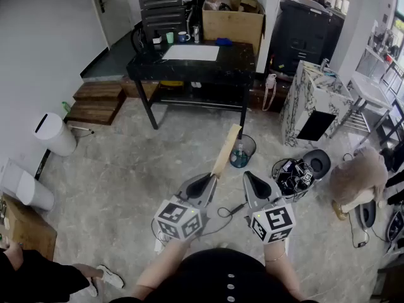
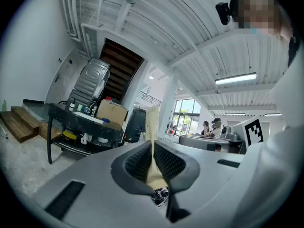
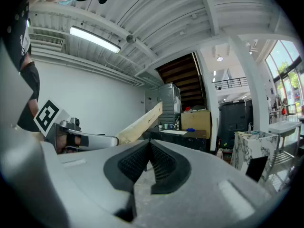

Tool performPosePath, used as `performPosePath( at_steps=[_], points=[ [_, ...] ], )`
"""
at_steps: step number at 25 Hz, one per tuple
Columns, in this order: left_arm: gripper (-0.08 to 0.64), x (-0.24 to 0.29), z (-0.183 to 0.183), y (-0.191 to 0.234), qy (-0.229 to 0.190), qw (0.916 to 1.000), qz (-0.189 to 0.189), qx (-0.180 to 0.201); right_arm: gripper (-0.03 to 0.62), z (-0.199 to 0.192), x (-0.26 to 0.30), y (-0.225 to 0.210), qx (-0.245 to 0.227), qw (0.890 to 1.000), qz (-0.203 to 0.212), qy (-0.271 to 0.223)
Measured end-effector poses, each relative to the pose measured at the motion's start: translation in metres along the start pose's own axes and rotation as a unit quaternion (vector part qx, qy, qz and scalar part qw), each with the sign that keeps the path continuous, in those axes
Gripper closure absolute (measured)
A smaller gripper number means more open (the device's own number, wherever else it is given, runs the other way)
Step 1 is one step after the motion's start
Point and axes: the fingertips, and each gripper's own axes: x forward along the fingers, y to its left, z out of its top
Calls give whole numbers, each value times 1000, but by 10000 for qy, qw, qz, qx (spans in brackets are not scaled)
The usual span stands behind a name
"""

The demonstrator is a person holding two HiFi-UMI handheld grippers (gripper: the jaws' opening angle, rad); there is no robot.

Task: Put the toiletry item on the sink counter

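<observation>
A long, flat tan carton (image 1: 226, 150) sticks forward and up out of my left gripper (image 1: 205, 183), which is shut on its near end. In the left gripper view the carton (image 2: 152, 122) stands pinched between the ribbed pads of that gripper (image 2: 153, 148). My right gripper (image 1: 252, 180) hangs just right of it, shut with nothing between its jaws; its own view shows this gripper (image 3: 149, 148) closed and the carton (image 3: 140, 123) slanting past at the left. The marble-patterned sink counter (image 1: 315, 103) stands some way off at the right (image 3: 249, 151).
A black table (image 1: 189, 65) with a cardboard box (image 1: 232, 21) stands ahead. A wire bin (image 1: 242, 151) and a basket of cables (image 1: 293, 177) sit on the floor nearby. White bins (image 1: 55, 134) and wooden steps (image 1: 95, 103) are at the left.
</observation>
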Motion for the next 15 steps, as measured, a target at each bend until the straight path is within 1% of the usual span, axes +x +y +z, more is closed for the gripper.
performPosePath(
  at_steps=[8, 12, 15],
  points=[
    [540, 12, -5, 3, 77, 10000, -27, -43, 589, -6, 12, -1, 48, 10000, 68, 34],
    [540, 13, -3, 7, 69, 9999, -11, -72, 589, -7, 12, -4, 68, 10000, 40, 49],
    [540, 13, -5, 10, 60, 9999, -3, -97, 589, -10, 13, -6, 180, 9998, -3, 37]
  ],
)
